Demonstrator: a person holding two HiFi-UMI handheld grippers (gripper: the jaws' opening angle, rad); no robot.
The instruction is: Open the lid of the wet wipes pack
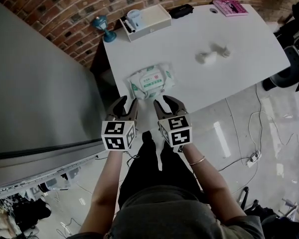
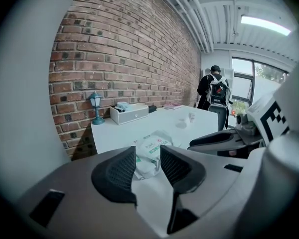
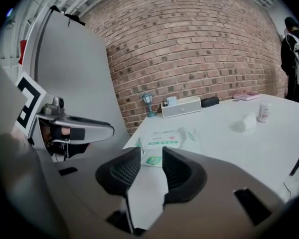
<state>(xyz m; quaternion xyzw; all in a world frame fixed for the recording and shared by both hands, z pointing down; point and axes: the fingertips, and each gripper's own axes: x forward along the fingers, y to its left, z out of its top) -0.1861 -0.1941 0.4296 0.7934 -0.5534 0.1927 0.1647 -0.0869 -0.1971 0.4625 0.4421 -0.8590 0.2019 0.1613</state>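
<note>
The wet wipes pack [image 1: 150,79], white with green print, lies flat near the front edge of the white table [image 1: 239,39]; its lid lies down. Both grippers hover just short of that edge, side by side, pointing at the pack. My left gripper [image 1: 125,103] is open and holds nothing; the pack [image 2: 152,146] shows beyond its jaws [image 2: 148,159]. My right gripper [image 1: 165,102] is also open and empty, with the pack [image 3: 165,138] just past its jaws [image 3: 151,157]. Neither gripper touches the pack.
At the table's back stand a blue lamp [image 1: 102,27], a white box [image 1: 147,19] with a cup, a black case [image 1: 181,10] and a pink book [image 1: 230,7]. A small bottle and tissue [image 1: 213,54] lie mid-table. A grey cabinet [image 1: 35,83] is left; a person [image 2: 217,91] stands far off.
</note>
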